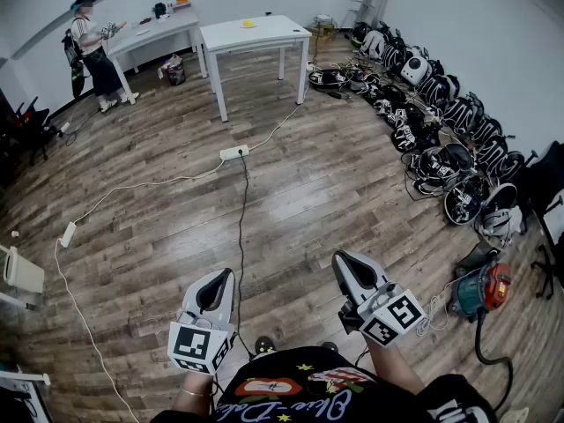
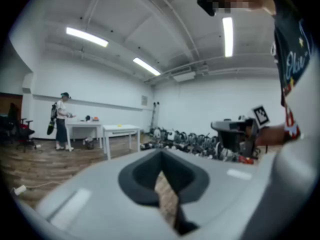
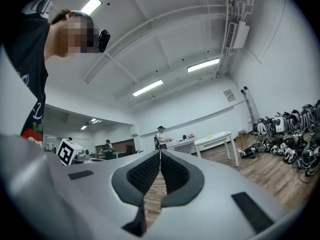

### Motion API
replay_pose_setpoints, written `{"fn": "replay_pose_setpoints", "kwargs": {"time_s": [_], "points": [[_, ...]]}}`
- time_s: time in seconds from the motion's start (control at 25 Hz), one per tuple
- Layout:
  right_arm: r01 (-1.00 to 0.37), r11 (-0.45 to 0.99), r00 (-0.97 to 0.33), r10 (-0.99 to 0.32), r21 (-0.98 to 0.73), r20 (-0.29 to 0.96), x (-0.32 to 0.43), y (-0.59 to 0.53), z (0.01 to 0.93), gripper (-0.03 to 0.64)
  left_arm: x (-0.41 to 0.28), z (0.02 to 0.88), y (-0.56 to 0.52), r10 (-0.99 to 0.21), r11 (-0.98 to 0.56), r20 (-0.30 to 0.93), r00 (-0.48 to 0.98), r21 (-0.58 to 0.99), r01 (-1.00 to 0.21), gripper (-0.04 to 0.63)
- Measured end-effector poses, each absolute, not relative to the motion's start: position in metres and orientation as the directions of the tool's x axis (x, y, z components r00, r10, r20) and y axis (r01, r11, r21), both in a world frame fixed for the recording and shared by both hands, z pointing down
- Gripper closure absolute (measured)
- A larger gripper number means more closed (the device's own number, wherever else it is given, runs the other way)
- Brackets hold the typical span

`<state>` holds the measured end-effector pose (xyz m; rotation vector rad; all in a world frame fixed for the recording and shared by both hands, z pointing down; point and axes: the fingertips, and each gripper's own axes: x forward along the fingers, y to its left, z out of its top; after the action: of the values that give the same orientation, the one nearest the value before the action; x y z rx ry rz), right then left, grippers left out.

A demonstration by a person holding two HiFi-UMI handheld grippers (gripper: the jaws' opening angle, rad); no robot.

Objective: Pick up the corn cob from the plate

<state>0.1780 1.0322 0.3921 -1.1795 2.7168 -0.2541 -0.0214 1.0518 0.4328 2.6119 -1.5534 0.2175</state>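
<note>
2 grippers side by side above the wooden floor (image 1: 308,183)
The left gripper (image 1: 214,282) and the right gripper (image 1: 346,268) each have their jaws pressed together, empty. A small yellow thing (image 1: 248,24), too small to tell whether it is the corn cob, lies on the nearer white table (image 1: 264,35), well apart from both grippers.

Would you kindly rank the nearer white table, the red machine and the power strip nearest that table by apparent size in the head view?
1. nearer white table
2. red machine, though it lies closer to the camera
3. power strip, clearly smallest
</note>
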Motion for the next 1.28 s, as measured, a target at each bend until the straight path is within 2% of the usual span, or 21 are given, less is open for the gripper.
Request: {"fn": "replay_pose_setpoints", "kwargs": {"time_s": [0.12,0.24,0.48,0.64,1.0,1.28], "points": [[-0.695,0.690,-0.690,-0.719,-0.203,-0.083,0.148,1.019,0.395,0.600,-0.046,0.445,1.035,-0.873,-0.463,0.171,0.456,-0.002,-0.886,0.597],[-0.703,0.693,-0.693,-0.718,-0.160,-0.060,0.136,1.004,0.398,0.600,-0.050,0.453,1.008,-0.869,-0.479,0.184,0.459,-0.076,-0.875,0.598],[-0.774,0.613,-0.615,-0.787,-0.160,-0.039,0.180,0.940,0.404,0.600,-0.007,0.450,0.927,-0.816,-0.567,0.171,0.553,-0.041,-0.823,0.598],[-0.785,0.594,-0.590,-0.803,-0.176,-0.079,0.205,0.861,0.405,0.600,0.023,0.437,0.847,-0.799,-0.594,0.168,0.577,-0.076,-0.801,0.598],[-0.707,0.689,-0.680,-0.724,-0.161,-0.110,0.249,0.677,0.385,0.600,0.111,0.393,0.656,-0.793,-0.609,0.078,0.604,-0.062,-0.791,0.598],[-0.666,0.725,-0.722,-0.686,-0.174,-0.095,0.248,0.550,0.396,0.600,0.117,0.402,0.532,-0.811,-0.583,0.110,0.575,-0.070,-0.809,0.598]]}}
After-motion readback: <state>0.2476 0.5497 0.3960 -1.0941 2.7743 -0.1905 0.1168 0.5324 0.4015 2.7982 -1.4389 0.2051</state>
